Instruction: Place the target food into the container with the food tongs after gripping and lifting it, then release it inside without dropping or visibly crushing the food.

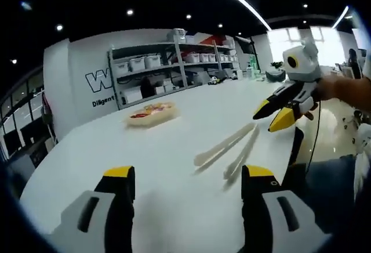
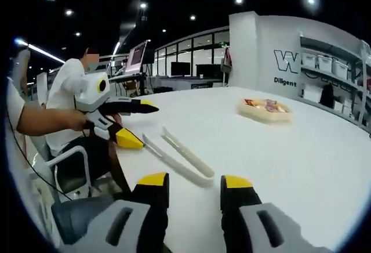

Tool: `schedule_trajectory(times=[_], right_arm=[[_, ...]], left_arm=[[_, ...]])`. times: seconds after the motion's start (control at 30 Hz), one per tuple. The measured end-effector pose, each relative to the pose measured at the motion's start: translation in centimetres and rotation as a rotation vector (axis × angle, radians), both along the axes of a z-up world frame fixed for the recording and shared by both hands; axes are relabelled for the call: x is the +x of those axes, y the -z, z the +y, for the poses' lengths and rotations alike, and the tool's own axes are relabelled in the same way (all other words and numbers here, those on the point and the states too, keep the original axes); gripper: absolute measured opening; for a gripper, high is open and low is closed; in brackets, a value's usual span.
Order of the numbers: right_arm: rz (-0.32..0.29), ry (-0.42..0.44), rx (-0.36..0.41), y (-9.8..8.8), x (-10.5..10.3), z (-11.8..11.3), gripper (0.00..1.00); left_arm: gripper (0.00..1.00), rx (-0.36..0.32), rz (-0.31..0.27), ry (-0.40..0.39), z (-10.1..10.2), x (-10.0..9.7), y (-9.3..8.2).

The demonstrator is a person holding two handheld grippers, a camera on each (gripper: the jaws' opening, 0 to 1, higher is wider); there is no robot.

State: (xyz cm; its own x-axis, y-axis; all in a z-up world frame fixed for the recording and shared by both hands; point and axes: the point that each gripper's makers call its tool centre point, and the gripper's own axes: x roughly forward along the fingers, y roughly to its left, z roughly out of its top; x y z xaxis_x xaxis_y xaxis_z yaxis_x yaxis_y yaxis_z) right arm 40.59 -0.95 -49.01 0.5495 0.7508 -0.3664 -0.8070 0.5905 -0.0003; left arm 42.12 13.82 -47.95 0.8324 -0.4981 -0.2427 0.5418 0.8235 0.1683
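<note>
White table (image 1: 191, 125) (image 2: 301, 148) takes up most of both views, glossy, wide bare top. Behind it a white wall with partial dark lettering (image 1: 99, 80) (image 2: 287, 60) and grey shelving (image 1: 174, 67) stacked with bins.

Left gripper (image 1: 188, 186): jaws apart, nothing between them, above the near table edge. In the right gripper view it comes in from the left (image 2: 138, 124), held in a person's hand (image 2: 78, 120), tips spread, just beside the tongs.

Right gripper (image 2: 194, 190): jaws apart, empty, near the joined end of the tongs. In the left gripper view (image 1: 278, 112) it hovers just past the tong tips.

Food tongs (image 1: 229, 148) (image 2: 178, 154): cream plastic, flat on the table, arms slightly splayed, no contact visible with either gripper.

Container (image 1: 152, 114) (image 2: 265, 109): shallow beige tray, well apart from the tongs, farther across the table. Food (image 1: 149, 110) (image 2: 264, 105) inside is red/orange, too small to identify.
</note>
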Motion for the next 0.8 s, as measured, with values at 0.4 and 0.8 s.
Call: schedule_trajectory(times=[0.4,0.8], right_arm=[[0.024,-0.006,-0.012,1.0,0.8,0.2,0.19],[0.031,0.001,0.002,0.9,1.4,0.1,0.15]], left_arm=[[0.73,0.021,0.002,-0.003,-0.1,0.5,0.2],[0.49,-0.025,0.109,0.112,-2.1,-0.2,0.9]])
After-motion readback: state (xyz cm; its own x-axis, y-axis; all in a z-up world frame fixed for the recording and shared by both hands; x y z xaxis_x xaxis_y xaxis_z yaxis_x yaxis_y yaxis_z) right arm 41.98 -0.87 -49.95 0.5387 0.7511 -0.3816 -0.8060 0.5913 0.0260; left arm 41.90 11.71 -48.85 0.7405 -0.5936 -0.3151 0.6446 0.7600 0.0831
